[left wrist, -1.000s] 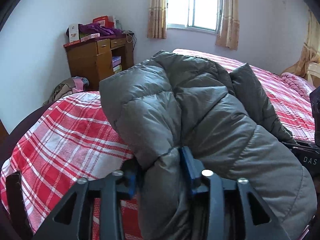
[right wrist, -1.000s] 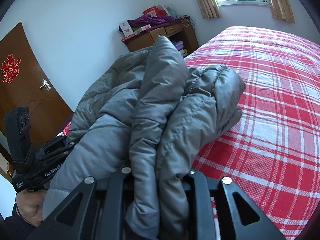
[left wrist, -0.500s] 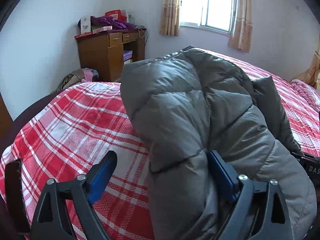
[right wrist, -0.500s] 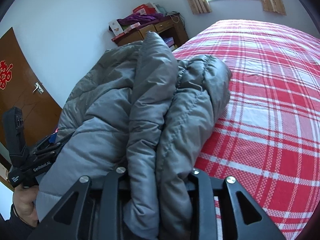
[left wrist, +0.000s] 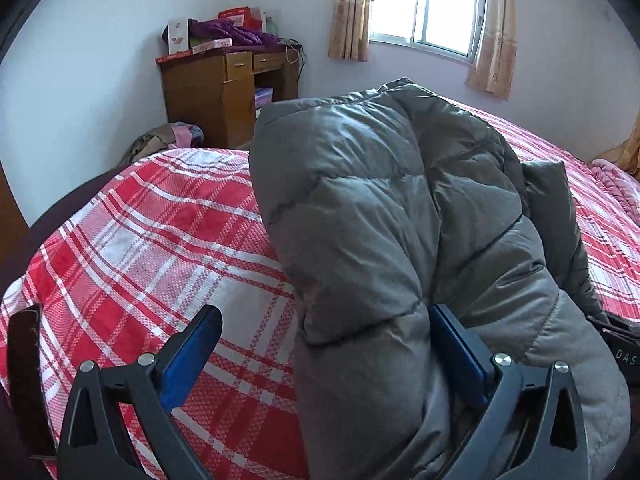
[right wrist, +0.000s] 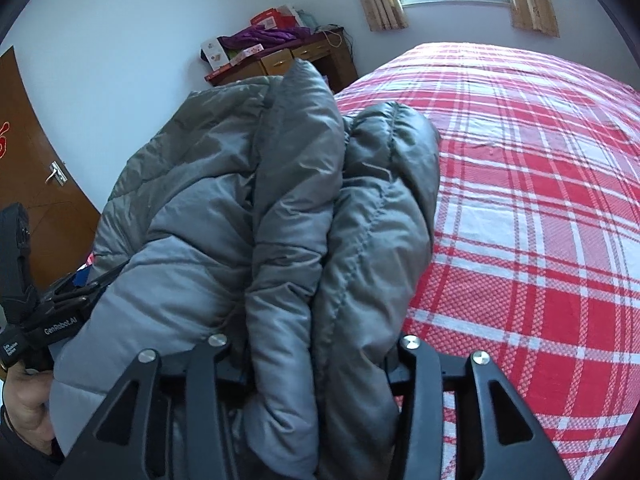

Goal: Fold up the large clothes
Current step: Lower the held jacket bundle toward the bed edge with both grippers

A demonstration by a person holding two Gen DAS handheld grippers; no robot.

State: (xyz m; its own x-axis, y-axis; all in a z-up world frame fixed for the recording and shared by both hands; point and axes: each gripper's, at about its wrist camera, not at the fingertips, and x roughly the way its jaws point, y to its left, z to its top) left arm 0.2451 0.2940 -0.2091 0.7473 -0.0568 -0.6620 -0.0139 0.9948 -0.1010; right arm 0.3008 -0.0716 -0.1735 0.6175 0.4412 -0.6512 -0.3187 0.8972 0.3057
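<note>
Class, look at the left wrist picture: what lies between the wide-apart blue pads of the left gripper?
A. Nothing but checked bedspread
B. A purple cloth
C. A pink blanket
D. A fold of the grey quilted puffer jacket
D: a fold of the grey quilted puffer jacket sits between the left gripper's pads, against the right one only, clear of the left.

This is a bedroom in a home. A wide bed covered with a red-and-white plaid woven bedspread point(right wrist: 540, 208) fills most of the room. Against the pale plaster wall stands a brown wooden desk point(left wrist: 224, 88) with small drawers, its top piled with purple clothing point(left wrist: 236, 34) and cardboard boxes point(left wrist: 178, 36). A sliding glass window point(left wrist: 426, 4) lets in daylight between beige patterned curtains point(left wrist: 348, 8). A heap of laundry point(left wrist: 168, 138) lies beside the desk, and a brown wooden door with a metal lever handle point(right wrist: 56, 174) closes the room.
</note>
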